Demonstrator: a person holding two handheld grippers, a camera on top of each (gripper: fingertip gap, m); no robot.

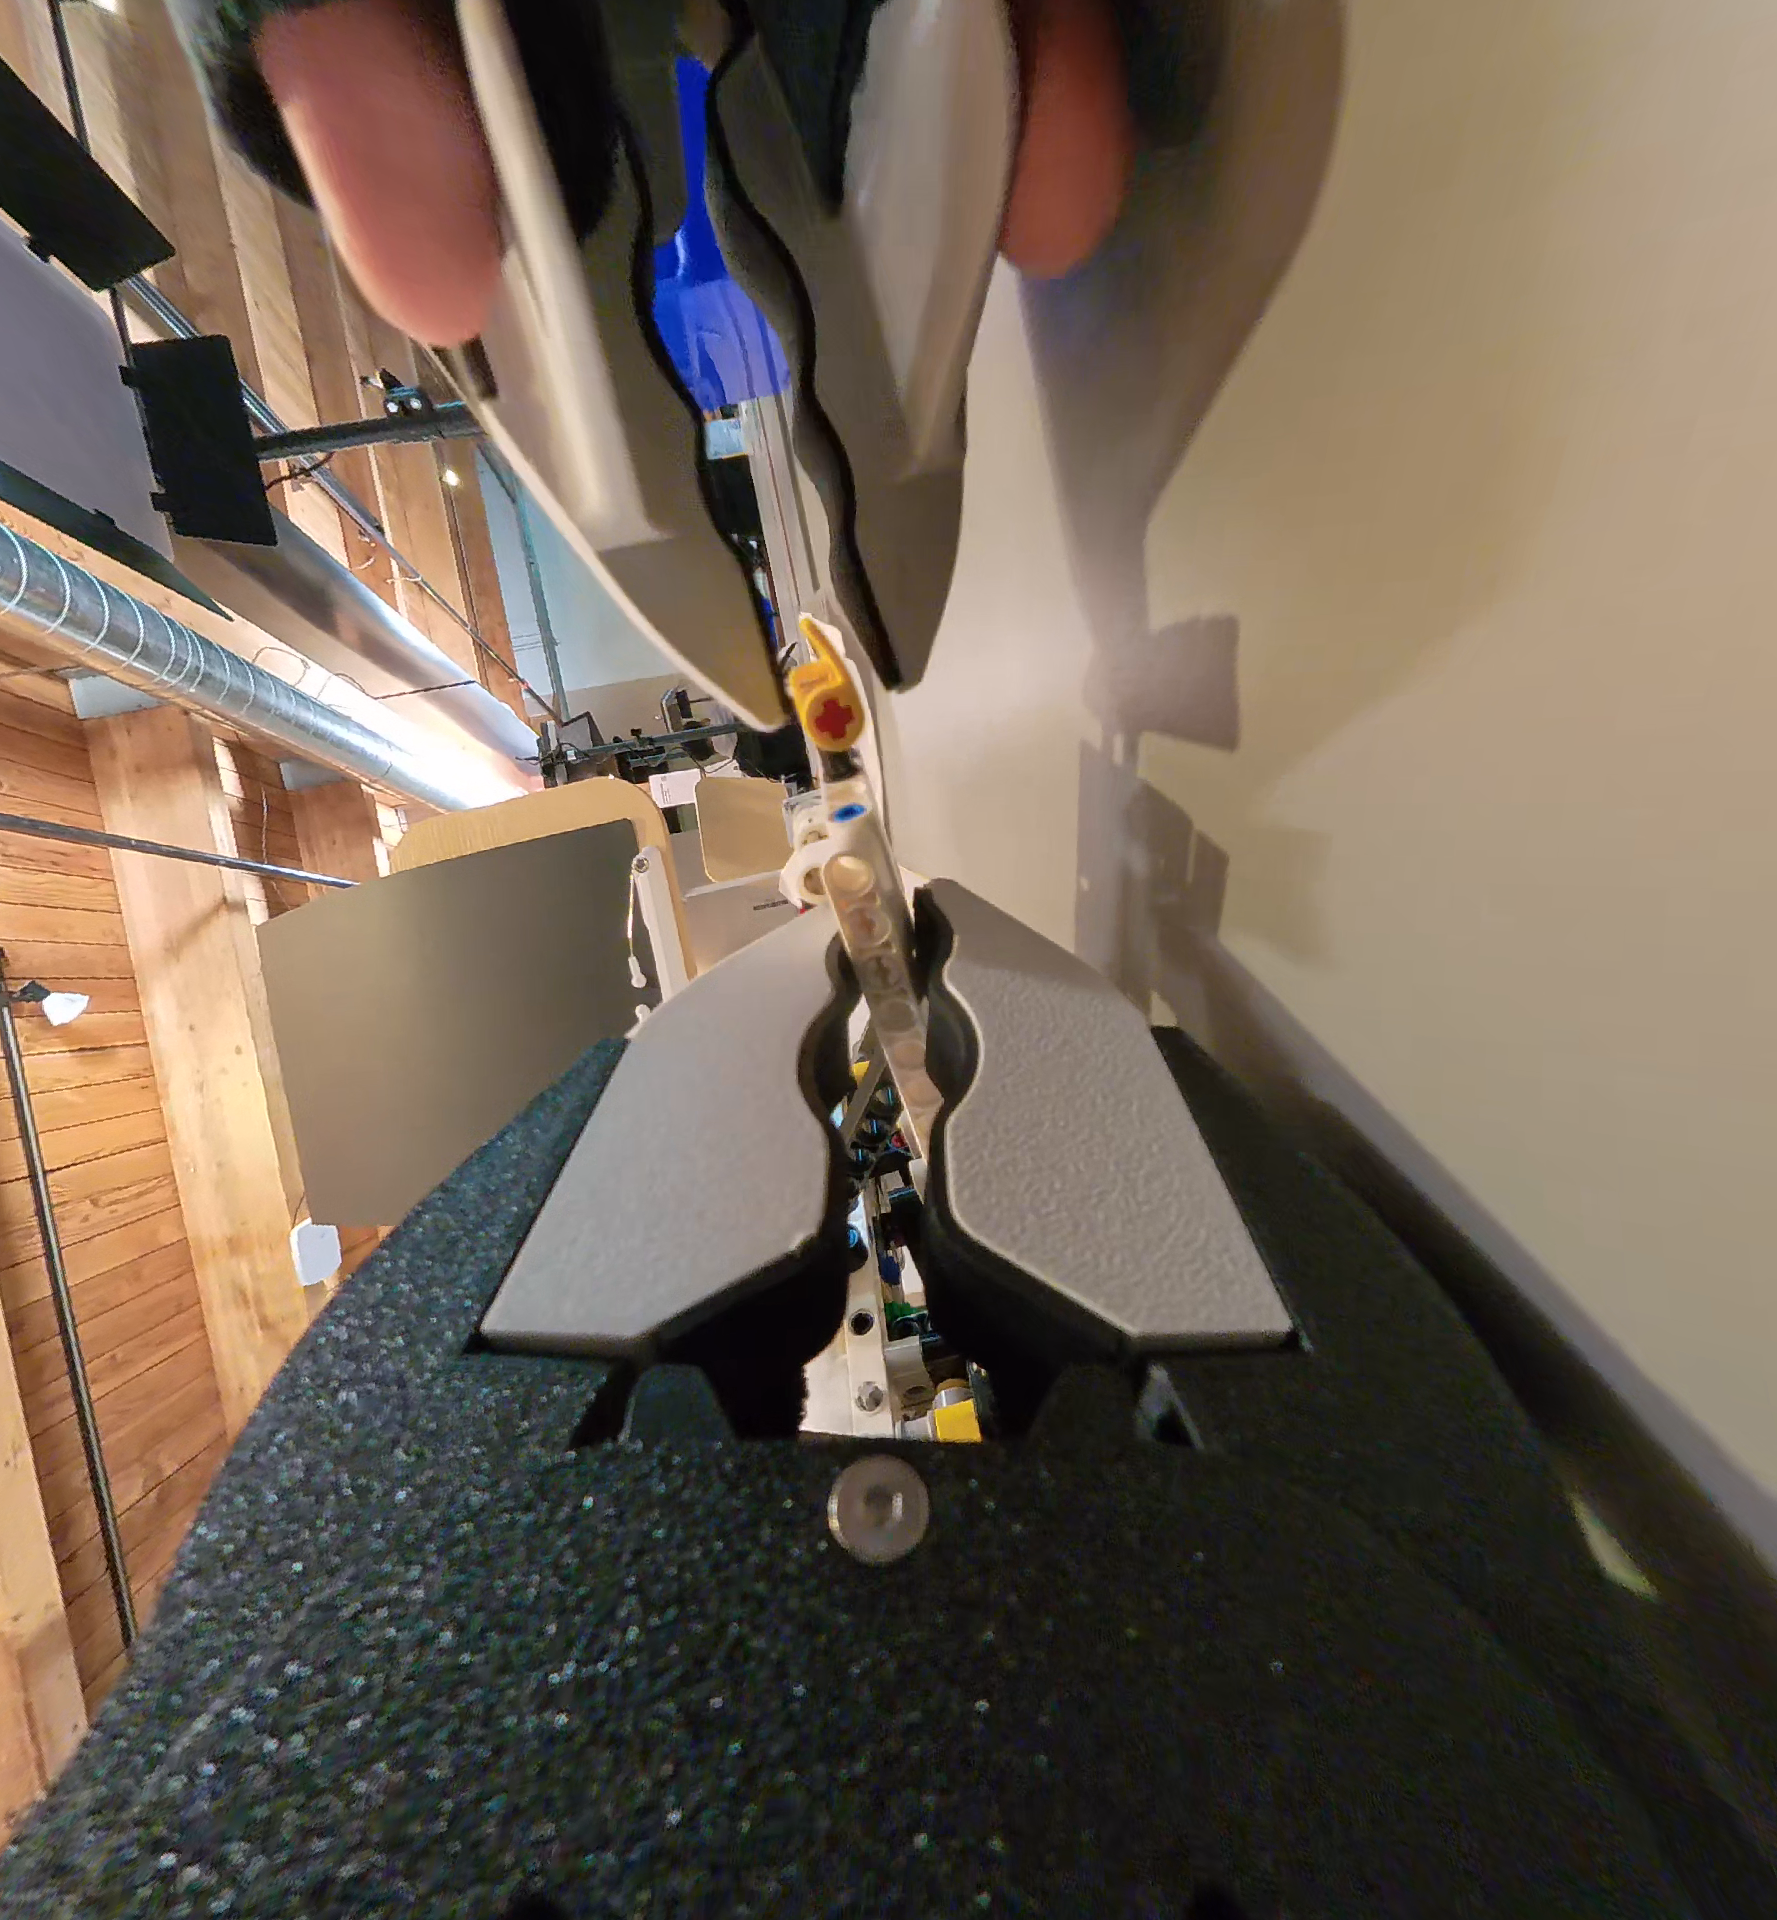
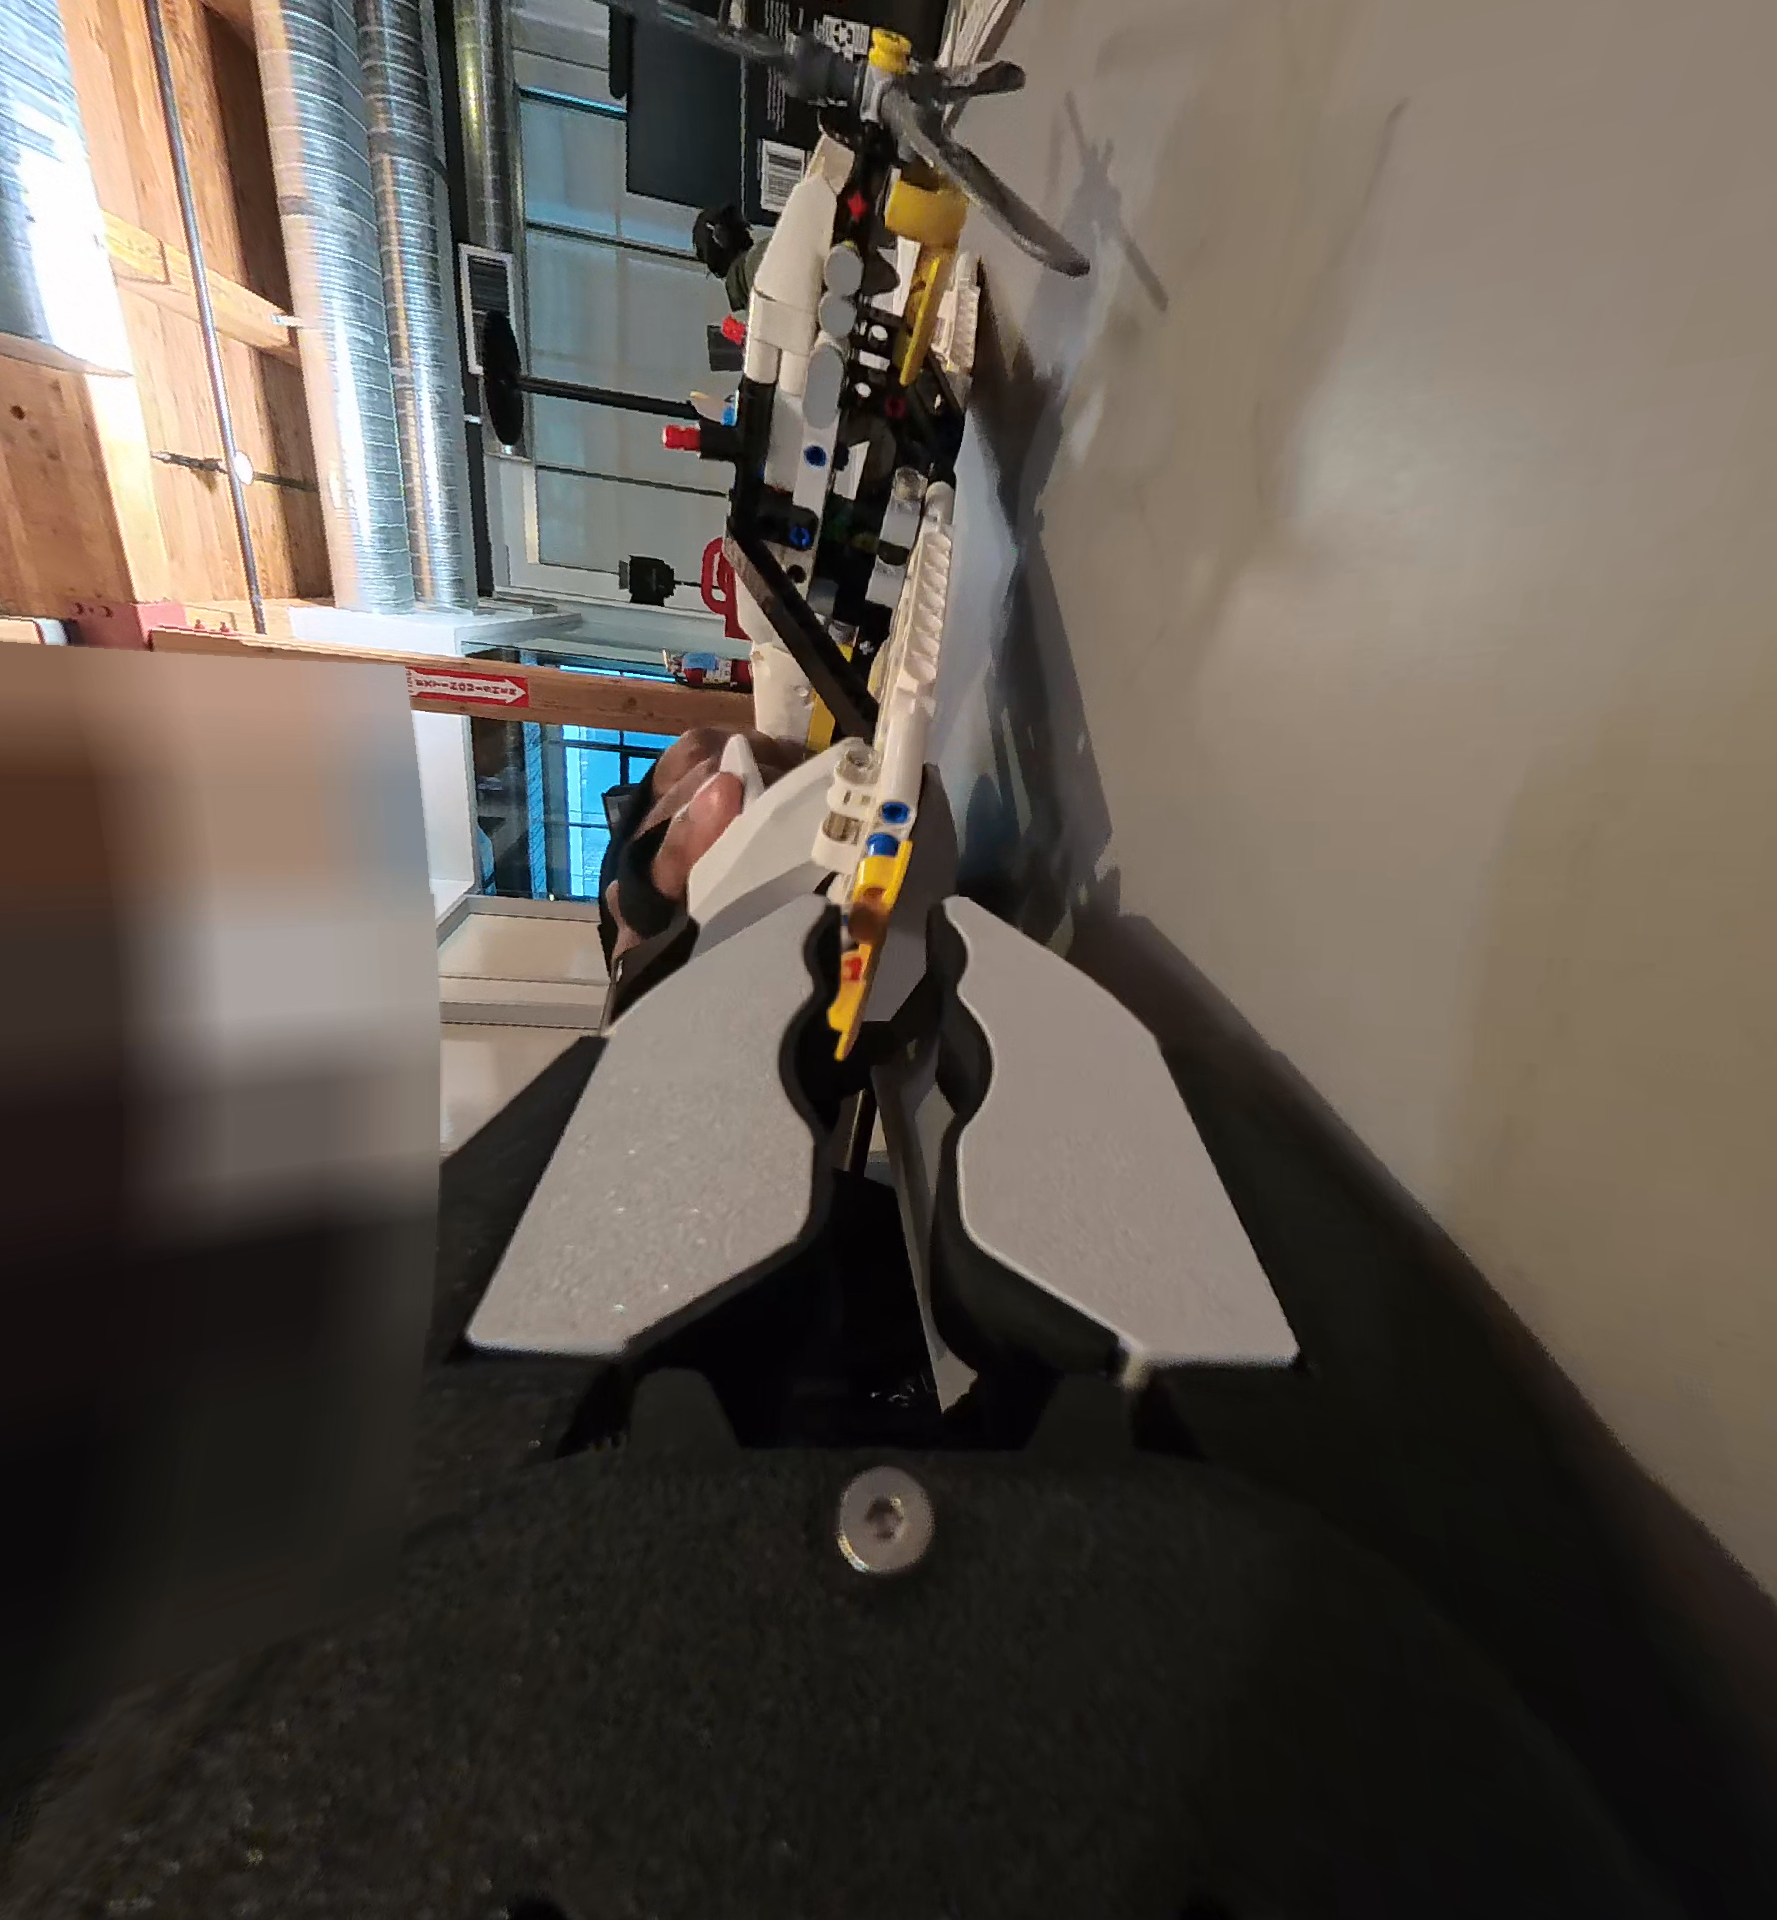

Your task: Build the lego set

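Note:
A toy brick helicopter model, white, black and yellow with a dark rotor, is held just off a cream surface. My left gripper is shut on the model's pale holed beam. It also shows in the right wrist view, with a person's hand behind it. My right gripper is shut on a yellow piece at the end of that beam. In the left wrist view the right gripper comes down from above, with the yellow piece and its red cross between its tips.
The cream surface fills the right side of both views and carries the shadows of the model and the grippers. Wooden walls, silver ducts and grey panels lie to the left. A blurred patch covers the left of the right wrist view.

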